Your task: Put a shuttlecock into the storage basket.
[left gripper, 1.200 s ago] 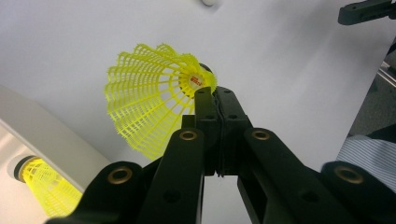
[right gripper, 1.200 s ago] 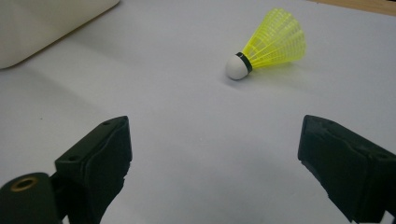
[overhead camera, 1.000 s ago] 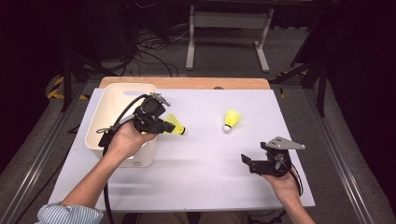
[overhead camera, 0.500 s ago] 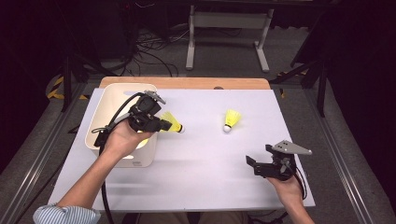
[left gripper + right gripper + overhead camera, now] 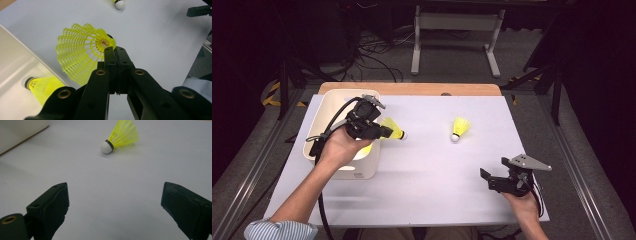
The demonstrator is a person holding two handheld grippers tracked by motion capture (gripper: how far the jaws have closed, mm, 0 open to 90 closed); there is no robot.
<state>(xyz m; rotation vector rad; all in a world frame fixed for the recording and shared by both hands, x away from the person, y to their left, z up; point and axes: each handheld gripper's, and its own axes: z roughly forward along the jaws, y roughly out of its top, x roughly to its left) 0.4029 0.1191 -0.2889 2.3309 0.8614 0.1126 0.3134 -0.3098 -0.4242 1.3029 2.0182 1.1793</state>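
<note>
Left hand-held gripper level over bin rim, clamping yellow shuttlecock.

Evenly and brightly lit across the white table top, with the floor and surroundings beyond falling into deep darkness. Light apparently from above: soft, short shadows under the held shuttlecock and beside the lying shuttlecock. Slightly soft and grainy in the high view, fine detail smeared. Sharp on the yellow skirt in the left gripper view, black jaws near the lens blurred, mild glare on the bin wall. Dimmer, greyer cast in the right gripper view, near jaws out of focus, corners darkening a little.
</note>
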